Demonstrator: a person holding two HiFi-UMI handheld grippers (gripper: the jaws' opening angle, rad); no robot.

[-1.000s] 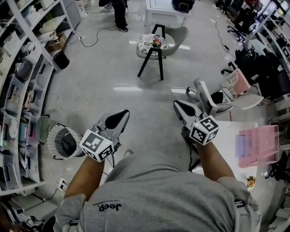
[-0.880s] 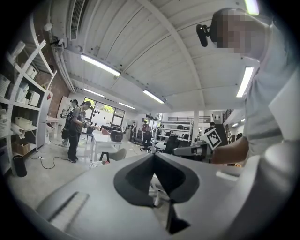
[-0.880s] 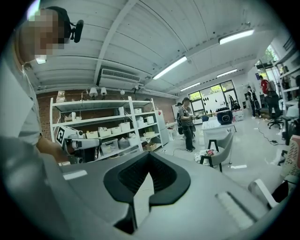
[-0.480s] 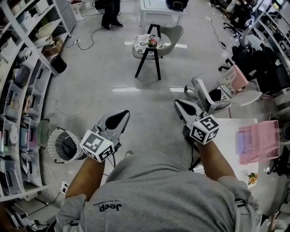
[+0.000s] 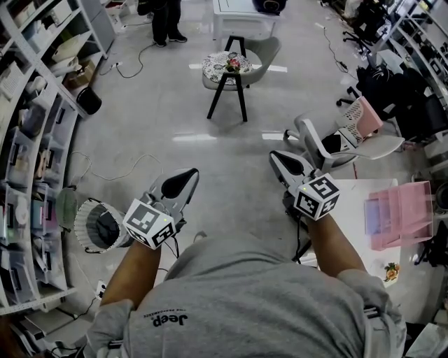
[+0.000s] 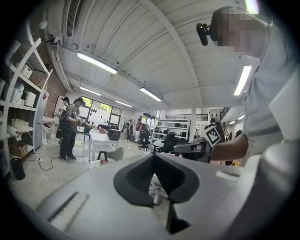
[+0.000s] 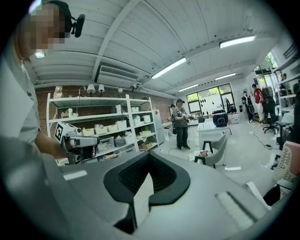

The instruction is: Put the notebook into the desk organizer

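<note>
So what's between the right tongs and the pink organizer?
Head view: only a bare strip of white desk separates the right tongs from the pink organizer. Nothing stands on it there.

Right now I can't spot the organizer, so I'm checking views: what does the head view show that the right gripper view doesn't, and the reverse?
Only the head view: the pink desk organizer on the white table, right of the right claw. Only the right gripper view: the ceiling lights and an air-conditioning unit. Both: the left claw, the storage shelves, the grey chair and a standing person. Both claws are shut and empty.
</note>
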